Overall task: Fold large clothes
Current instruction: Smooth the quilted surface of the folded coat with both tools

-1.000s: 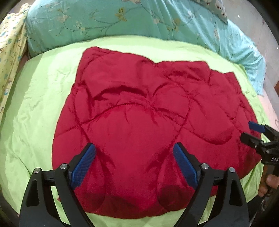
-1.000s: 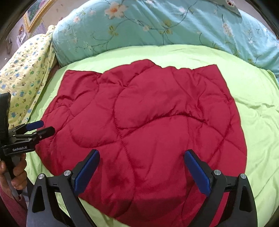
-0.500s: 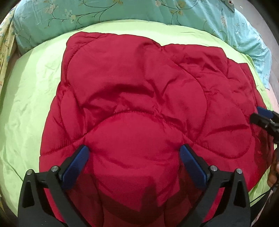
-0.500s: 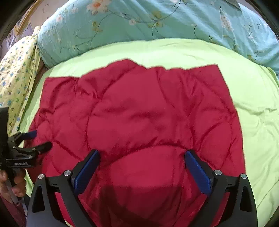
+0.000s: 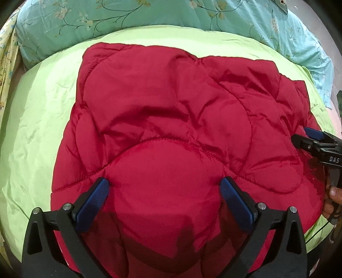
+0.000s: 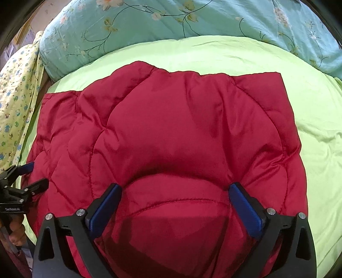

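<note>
A red quilted padded garment [image 5: 171, 111] [image 6: 171, 128] lies spread on the light green bedsheet [image 5: 36, 119] [image 6: 316, 132]. My left gripper [image 5: 164, 184] stands open and wide over its near part, both blue fingertips [image 5: 102, 186] sunk into the puffy fabric with a bulge between them. My right gripper [image 6: 175, 187] is likewise open, its tips dented into the garment near the front edge. The right gripper [image 5: 307, 139] also shows at the garment's right side in the left wrist view. In the right wrist view the left gripper [image 6: 27, 177] sits at the garment's left side.
A teal floral quilt [image 5: 149, 17] [image 6: 192, 21] is bunched along the back of the bed. A yellow patterned cloth [image 6: 15, 102] hangs at the left. A person's hand [image 6: 17, 233] [image 5: 333, 196] holds each handle at the frame edges.
Both grippers have come down and forward onto the red garment, so their tips now dent the fabric. The left jaws have widened a little.
</note>
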Demonstrator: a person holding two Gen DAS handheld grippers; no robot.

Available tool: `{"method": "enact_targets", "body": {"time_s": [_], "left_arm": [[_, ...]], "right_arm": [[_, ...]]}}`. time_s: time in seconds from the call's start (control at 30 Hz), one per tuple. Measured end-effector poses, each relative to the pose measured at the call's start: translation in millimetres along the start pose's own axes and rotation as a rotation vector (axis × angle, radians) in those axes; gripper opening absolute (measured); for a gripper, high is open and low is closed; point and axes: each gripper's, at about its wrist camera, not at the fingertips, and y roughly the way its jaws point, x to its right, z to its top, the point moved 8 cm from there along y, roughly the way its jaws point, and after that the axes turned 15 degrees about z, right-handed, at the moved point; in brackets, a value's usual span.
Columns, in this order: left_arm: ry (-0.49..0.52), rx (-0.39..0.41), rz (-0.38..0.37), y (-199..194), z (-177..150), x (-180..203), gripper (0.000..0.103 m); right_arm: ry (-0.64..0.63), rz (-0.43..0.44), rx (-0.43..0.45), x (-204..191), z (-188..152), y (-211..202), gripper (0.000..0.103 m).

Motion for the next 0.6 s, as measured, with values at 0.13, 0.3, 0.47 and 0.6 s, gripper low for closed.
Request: {"method": "enact_targets", "body": {"time_s": [0.13,0.3,0.47,0.6], "left_arm": [[-0.009,0.009,-0.008,-10.8,-0.7,-2.8,0.103],[0.006,0.0,0.007,-2.9,-4.7,-0.5,0.103],[-0.001,0.001,0.002,-4.2,-4.4,-4.1,0.103],[-0.006,0.011,-0.018,-18.9,-10.6,-4.7,0.103]], "right_arm": [[-0.002,0.003,0.003,0.7,2.5,1.4,0.103],[0.005,0.01,0.011,0.6,1.5,-4.1,0.102],[0.001,0.036,0.073,-14.9,-3.4,-43.7,0.099],[-0.03,0.045,0.088,-31.3,-16.0,-69.6,0.099]]}}
